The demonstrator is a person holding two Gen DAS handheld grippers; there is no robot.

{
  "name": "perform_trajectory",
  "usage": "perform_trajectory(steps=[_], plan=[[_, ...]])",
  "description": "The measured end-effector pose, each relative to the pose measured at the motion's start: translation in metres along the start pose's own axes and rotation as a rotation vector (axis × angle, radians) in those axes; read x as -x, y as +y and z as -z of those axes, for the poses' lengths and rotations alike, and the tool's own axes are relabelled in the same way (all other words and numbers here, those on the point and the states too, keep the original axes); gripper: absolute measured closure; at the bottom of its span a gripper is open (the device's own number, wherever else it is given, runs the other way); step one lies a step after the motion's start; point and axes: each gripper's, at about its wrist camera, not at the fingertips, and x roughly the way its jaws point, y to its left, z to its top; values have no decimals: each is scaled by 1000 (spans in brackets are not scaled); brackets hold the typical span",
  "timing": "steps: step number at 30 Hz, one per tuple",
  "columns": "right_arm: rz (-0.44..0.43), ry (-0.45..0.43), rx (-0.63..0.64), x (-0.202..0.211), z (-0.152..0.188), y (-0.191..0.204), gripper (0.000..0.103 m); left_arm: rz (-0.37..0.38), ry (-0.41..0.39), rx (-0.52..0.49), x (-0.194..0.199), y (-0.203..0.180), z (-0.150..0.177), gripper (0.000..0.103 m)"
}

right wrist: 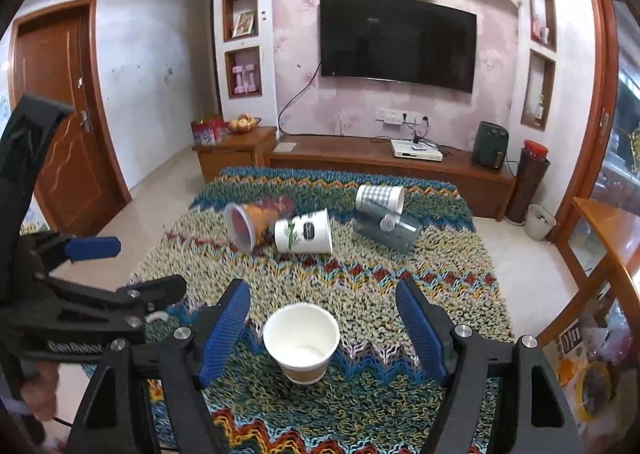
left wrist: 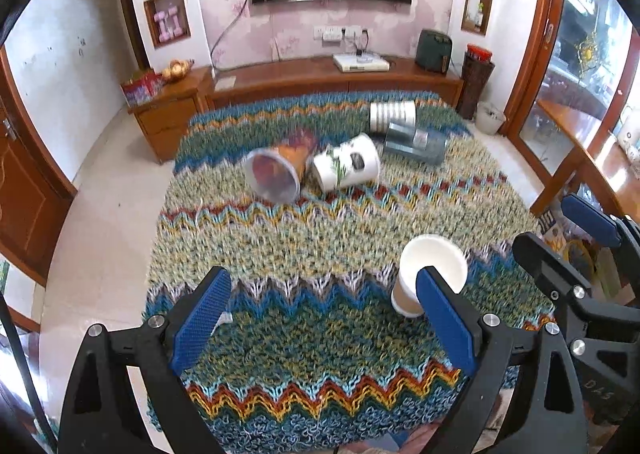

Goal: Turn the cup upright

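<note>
Paper cup [right wrist: 301,342] is standing upright near; four cups [right wrist: 304,232] are lying tipped far. Both tools [right wrist: 324,330] [left wrist: 320,318] are hanging spread, empty.

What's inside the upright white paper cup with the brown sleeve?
Upright white paper cup: only its white inner wall and bottom show, nothing in it. Its near inner wall is hidden below the rim.

Table cover: zigzag knitted cloth [right wrist: 360,278] in blue, green, orange.
Wall: dark television [right wrist: 398,42] on pink wallpaper.
Below it: long wooden cabinet [right wrist: 360,158] holding a white box [right wrist: 416,150] and dark green appliance [right wrist: 490,144].
Left: wooden door [right wrist: 60,114].
</note>
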Motion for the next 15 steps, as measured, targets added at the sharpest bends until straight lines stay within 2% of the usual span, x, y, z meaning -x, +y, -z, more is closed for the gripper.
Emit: perform_trajectory(steps=[5, 15], plan=[[30, 15, -16, 10, -16, -1, 27, -10, -44, 14, 14, -2, -14, 8], [70, 37, -97, 11, -12, -17, 27, -11, -95, 104, 22, -8, -17, 8]])
